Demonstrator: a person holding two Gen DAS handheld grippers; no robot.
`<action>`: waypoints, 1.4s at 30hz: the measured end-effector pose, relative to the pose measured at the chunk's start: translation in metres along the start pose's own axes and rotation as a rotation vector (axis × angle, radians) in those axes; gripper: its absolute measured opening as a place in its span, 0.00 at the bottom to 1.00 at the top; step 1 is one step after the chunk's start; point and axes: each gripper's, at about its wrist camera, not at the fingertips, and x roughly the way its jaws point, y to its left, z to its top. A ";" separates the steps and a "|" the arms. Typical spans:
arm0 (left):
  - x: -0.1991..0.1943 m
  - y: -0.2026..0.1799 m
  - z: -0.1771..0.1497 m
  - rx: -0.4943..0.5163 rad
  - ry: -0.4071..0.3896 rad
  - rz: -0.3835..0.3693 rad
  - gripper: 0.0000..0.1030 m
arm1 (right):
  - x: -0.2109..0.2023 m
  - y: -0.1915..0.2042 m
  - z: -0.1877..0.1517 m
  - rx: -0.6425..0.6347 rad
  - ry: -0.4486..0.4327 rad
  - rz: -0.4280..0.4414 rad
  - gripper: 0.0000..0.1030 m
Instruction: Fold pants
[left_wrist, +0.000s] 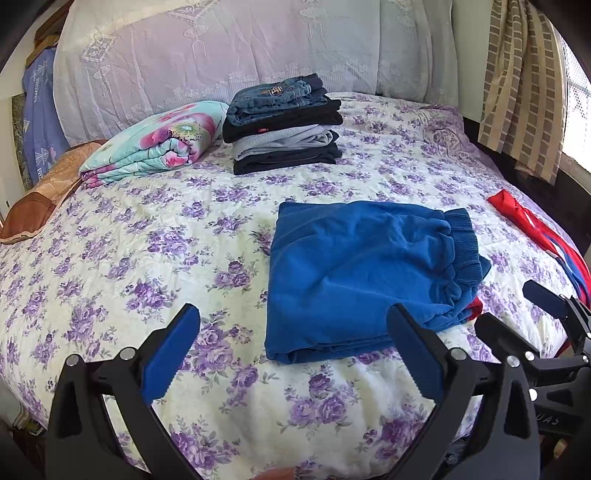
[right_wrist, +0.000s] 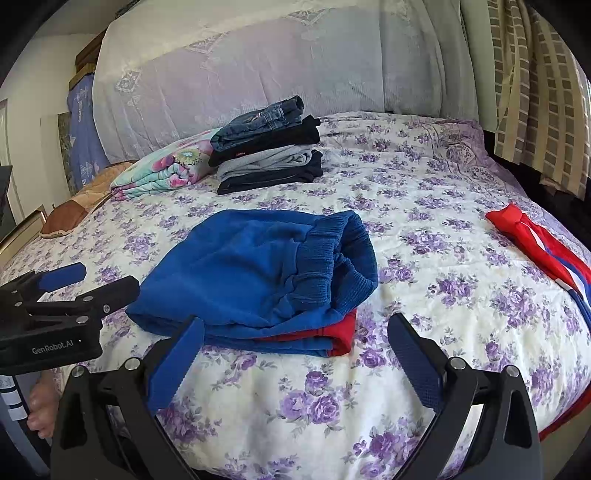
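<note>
1. Pants (left_wrist: 354, 273): blue fleece, folded into a thick bundle, lying mid-bed on floral bedspread (left_wrist: 147, 258).
2. Left gripper (left_wrist: 291, 354), right gripper (right_wrist: 295, 358): both spread wide, holding nothing, hovering near bundle's front edge.
3. Likely soft, light, floppy; best pinched through all layers at front fold.

White "GenRobot.AI" lettering stood on the black body of the left gripper (right_wrist: 90, 282) in the right wrist view, partial letters "UAS" showed on the black body of the right gripper (left_wrist: 517, 306) in the left wrist view, small red tag on the folded clothes stack (right_wrist: 267, 155) was unreadable
</note>
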 end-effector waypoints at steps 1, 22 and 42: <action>0.000 0.001 0.000 -0.002 -0.001 -0.001 0.96 | -0.001 0.000 0.000 0.000 -0.004 0.002 0.97; 0.064 0.043 -0.016 -0.175 0.185 -0.121 0.96 | 0.090 0.046 0.130 -0.195 0.087 0.204 0.97; 0.095 0.054 -0.027 -0.223 0.143 -0.179 0.96 | 0.273 0.082 0.151 -0.331 0.585 0.126 0.97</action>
